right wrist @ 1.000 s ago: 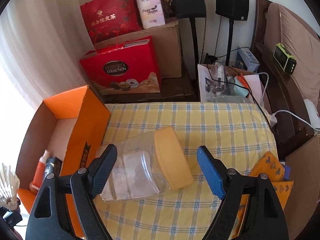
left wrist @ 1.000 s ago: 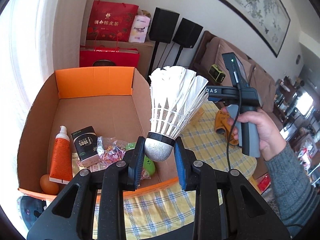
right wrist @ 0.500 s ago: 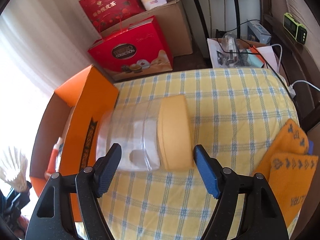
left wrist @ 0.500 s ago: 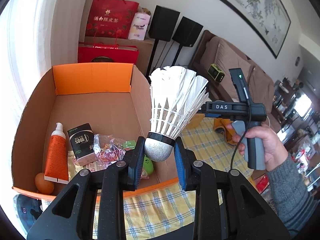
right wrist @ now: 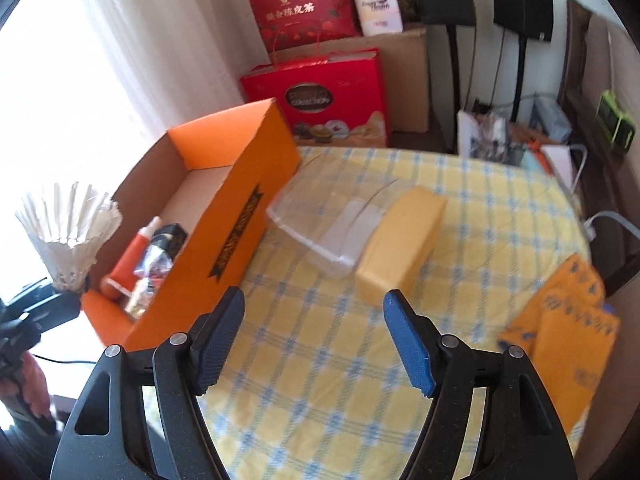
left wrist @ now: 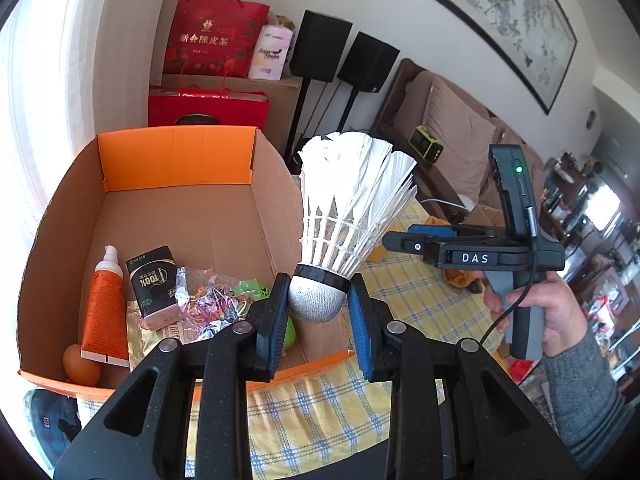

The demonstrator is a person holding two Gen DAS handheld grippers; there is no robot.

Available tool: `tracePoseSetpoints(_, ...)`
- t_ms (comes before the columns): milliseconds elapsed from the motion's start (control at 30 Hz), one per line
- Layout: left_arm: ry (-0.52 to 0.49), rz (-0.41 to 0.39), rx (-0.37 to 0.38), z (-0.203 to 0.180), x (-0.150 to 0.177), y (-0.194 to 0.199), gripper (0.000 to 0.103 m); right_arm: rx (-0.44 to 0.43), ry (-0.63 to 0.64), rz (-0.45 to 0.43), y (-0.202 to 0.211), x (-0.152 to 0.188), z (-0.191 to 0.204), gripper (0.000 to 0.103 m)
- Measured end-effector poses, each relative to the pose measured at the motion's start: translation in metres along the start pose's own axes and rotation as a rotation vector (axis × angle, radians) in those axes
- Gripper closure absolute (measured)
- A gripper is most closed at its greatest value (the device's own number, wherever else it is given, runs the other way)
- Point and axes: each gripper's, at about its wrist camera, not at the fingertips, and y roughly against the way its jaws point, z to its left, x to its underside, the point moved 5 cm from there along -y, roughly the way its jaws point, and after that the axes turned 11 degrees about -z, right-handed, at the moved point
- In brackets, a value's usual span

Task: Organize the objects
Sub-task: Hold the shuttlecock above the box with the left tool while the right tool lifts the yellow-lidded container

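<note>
- Two grippers are in your hands.
- Left gripper (left wrist: 318, 316) pinches the shuttlecock (left wrist: 344, 216) by its cork, feathers up, at frame centre before the box (left wrist: 176, 152).
- Right gripper (right wrist: 314, 336), spread with jaws just narrowed, holds nothing; the container (right wrist: 352, 232) lies beyond it, mid-frame.

The right wrist view is smeared with motion: the clear box (right wrist: 320, 232) with its yellow lid (right wrist: 400, 248) has soft edges, and the print on the orange carton (right wrist: 236, 236) cannot be read. The carton wall hides most of what lies inside. In the left wrist view, the shuttlecock (left wrist: 340, 216) covers part of the desk (left wrist: 408, 292), and a dark thing (left wrist: 48, 420) at the lower left is cut off by the edge.
</note>
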Motion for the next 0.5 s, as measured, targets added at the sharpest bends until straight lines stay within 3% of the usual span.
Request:
tracePoseSetpoints(200,0.011,0.003,-0.001,0.002,0.001,-0.001,0.076,0.126,0.09,0.047,-0.013,-0.012,-0.034,0.029)
tracePoseSetpoints(367,0.012,0.009,-0.002,0.001,0.002,-0.004,0.076,0.059,-0.094,0.027,-0.021,-0.033,-0.064,0.029)
tracePoseSetpoints(500,0.011,0.008,0.001,0.0,0.001,-0.004,0.076,0.028,-0.148,0.008,-0.036,-0.055,-0.074,0.029)
